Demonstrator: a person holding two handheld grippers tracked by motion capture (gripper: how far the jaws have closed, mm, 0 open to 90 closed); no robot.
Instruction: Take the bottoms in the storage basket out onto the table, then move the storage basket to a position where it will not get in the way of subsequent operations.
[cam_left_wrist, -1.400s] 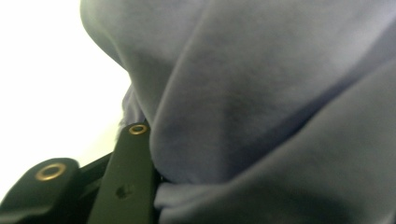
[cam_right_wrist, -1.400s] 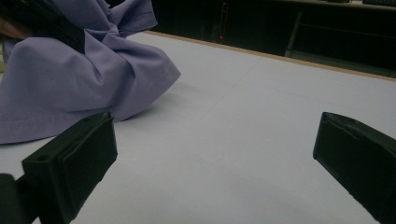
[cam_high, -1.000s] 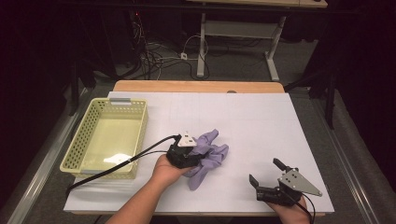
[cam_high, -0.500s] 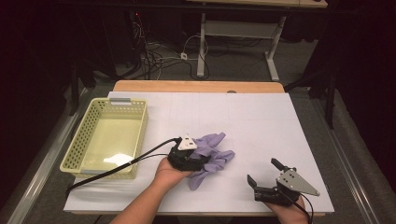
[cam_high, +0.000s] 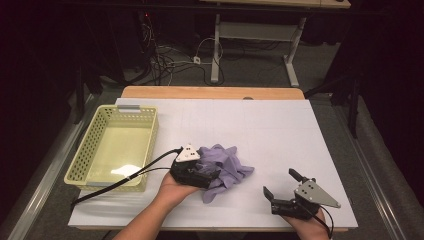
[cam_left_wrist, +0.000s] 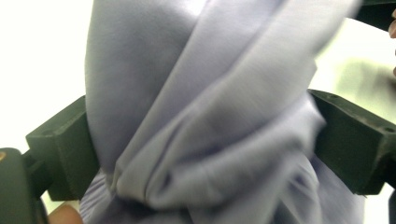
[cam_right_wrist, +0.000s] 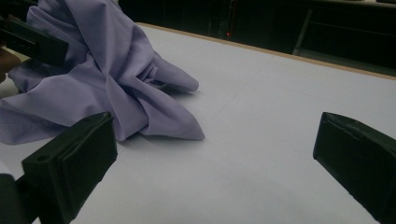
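A: Start at the left gripper (cam_high: 200, 176). What are its jaws doing?

B: They have just been opening. In the left gripper view they stand wide apart, with the purple cloth (cam_left_wrist: 205, 116) bunched between them; I can't tell whether the pads still press on it.

A: And from above?

B: The cloth (cam_high: 226, 169) lies crumpled on the desk, near the middle of its front half. The left gripper sits at the cloth's left edge, the person's left hand (cam_high: 172, 189) wrapped around it, and its black cable trails off toward the front left corner.

A: The right gripper?

B: The right gripper (cam_high: 280, 189) rests low at the front right of the desk, well apart from the cloth. Its jaws are spread with nothing between them; its own view looks between them across bare white surface to the cloth (cam_right_wrist: 107, 74).

A: What is the surface like?

B: The desk (cam_high: 280, 125) is covered in white, with a strip of wood showing along its far edge. A pale yellow perforated basket (cam_high: 85, 160) stands on the left side, just beside the cable.

A: And the room?

B: Dark. Beyond the desk, on grey floor, lie tangled cables (cam_high: 185, 60), with the pale legs of another desk (cam_high: 250, 35) behind them.
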